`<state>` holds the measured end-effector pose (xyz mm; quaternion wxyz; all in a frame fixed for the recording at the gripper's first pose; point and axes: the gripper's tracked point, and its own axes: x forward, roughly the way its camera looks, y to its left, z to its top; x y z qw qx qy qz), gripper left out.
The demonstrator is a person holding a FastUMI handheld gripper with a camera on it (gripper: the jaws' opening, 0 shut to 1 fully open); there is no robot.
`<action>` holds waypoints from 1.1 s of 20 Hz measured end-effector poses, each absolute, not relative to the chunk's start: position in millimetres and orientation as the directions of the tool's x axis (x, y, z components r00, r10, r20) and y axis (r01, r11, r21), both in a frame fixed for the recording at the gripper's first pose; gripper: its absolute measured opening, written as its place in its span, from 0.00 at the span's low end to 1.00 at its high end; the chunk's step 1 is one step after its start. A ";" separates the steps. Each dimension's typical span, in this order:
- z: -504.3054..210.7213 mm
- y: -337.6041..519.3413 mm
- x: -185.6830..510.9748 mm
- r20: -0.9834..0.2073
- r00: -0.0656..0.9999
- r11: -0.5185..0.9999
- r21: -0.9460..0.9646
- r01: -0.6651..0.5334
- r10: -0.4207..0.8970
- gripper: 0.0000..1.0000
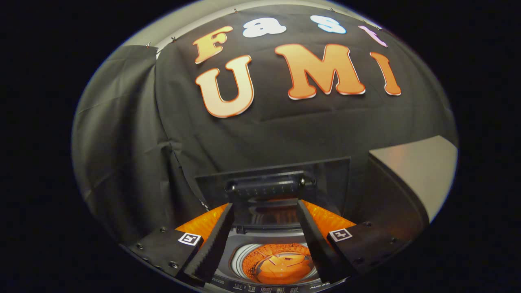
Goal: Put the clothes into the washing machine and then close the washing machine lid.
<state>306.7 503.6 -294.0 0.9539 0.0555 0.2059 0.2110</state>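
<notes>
Fingers: gripper (264, 240) spread wide, nothing between the pads; left finger (211, 244) and right finger (315, 240) both black, ridged on the inner faces, wedge-shaped, each block carrying a small square marker.
Left of fingers: orange glossy surface (199, 224), patterned texture, partly hidden behind the left finger block.
Between fingers: washing machine (264, 234), grey plastic top, round tub opening just ahead and below; drum (281, 264) looks perforated metal, lit orange, raised pulsator shape at the bottom.
Clothes: cannot make out any garment, in the drum or near the fingers.
Lid: washing machine lid (270, 187) stands raised at the back, dark flat panel with a bar-shaped handle edge, beyond the fingertips.
Right of fingers: pale tabletop (419, 167), matte, well apart.
Step (judgement): either before fetching clothes or ready for lid closing; frame does not settle it.
Next move (judgement): if clothes are in, reach past the tub, catch the lid's top edge, pull it forward and down; smooth panel may slip off the ridged pads.
</notes>
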 end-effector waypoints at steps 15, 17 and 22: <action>-150.6 479.9 271.0 -0.116 0.886 0.891 0.127 -0.436 0.450 0.98; -139.7 475.6 266.6 -0.095 0.890 0.892 0.137 -0.432 0.445 0.98; -118.0 456.7 254.8 -0.047 0.904 0.900 0.126 -0.417 0.425 0.98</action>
